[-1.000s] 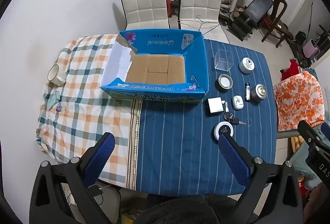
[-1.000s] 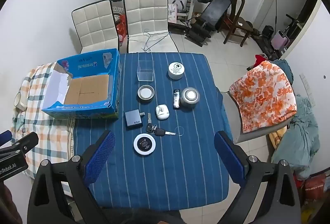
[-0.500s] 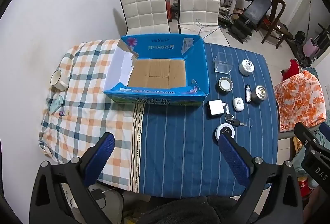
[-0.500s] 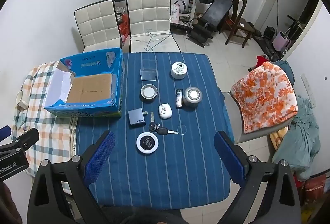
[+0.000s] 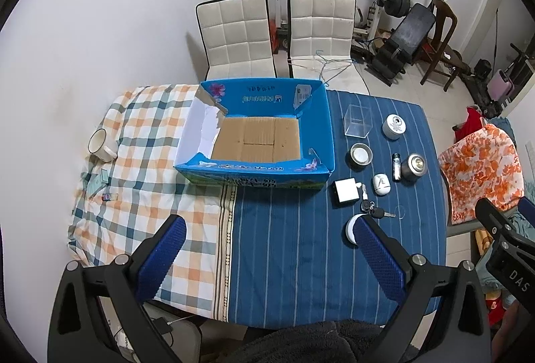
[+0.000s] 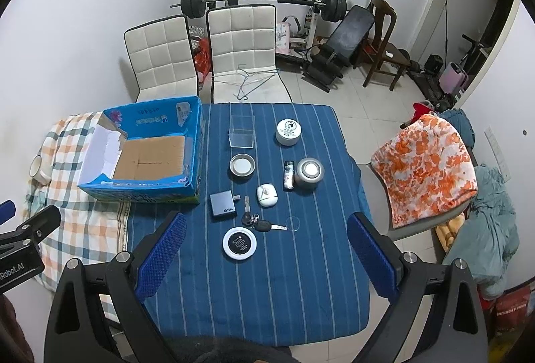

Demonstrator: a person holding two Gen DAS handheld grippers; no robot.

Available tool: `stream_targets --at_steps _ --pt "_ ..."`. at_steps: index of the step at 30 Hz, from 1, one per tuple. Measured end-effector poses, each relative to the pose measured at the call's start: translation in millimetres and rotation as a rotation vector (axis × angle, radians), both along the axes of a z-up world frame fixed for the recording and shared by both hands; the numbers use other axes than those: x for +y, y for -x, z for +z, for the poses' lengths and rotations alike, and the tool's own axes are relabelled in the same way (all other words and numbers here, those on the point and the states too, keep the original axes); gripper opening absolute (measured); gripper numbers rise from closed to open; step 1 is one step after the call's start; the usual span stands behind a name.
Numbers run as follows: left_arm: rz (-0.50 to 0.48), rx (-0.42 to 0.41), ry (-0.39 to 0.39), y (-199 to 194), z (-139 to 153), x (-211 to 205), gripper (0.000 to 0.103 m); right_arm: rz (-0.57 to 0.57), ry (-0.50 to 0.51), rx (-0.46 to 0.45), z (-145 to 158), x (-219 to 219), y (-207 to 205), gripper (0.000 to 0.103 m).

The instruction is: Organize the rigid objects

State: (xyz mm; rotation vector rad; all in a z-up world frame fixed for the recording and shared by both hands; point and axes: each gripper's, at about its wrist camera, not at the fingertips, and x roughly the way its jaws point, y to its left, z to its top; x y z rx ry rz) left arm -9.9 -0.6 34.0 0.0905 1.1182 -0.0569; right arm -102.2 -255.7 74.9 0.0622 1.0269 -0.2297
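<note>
Table point(image 6: 267, 296) w/ blue striped cloth point(image 6: 301, 279) + plaid cloth point(image 5: 150, 196). On it: blue box point(image 5: 321, 135), clear cube point(image 6: 241, 132), white jar point(image 6: 288, 132), charger point(image 6: 222, 203), keys point(image 6: 260, 224), mug point(image 5: 100, 145).

blue carton point(image 6: 147, 159): open, empty, left on table | beside it on the striped cloth: clear box point(image 6: 241, 131), white jar point(image 6: 288, 132), tin point(image 6: 241, 165), metal canister point(image 6: 310, 172), charger point(image 6: 222, 203), keys point(image 6: 260, 223), ring disc point(image 6: 239, 243)
</note>
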Motion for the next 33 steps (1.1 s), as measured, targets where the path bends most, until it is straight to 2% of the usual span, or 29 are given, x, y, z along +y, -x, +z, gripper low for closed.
stream_targets --at_steps 12,20,25,27,33 --pt "0.0 -0.003 0.001 4 1 3 0.103 0.0 0.003 -0.004 2 0 3 0.099" --pt "-0.018 0.059 0.015 5 -11 3 0.103 -0.003 0.006 0.012 3 1 5 0.099" --pt "-0.034 0.07 0.01 5 -14 -2 0.103 -0.011 0.008 0.024 5 0 6 0.099" --pt "-0.037 0.073 0.007 5 -16 -3 0.103 -0.013 0.007 0.032 -6 -1 2 0.099" --pt "-0.034 0.078 0.008 5 -17 -3 0.103 -0.014 0.008 0.034 -11 -2 2 0.099"
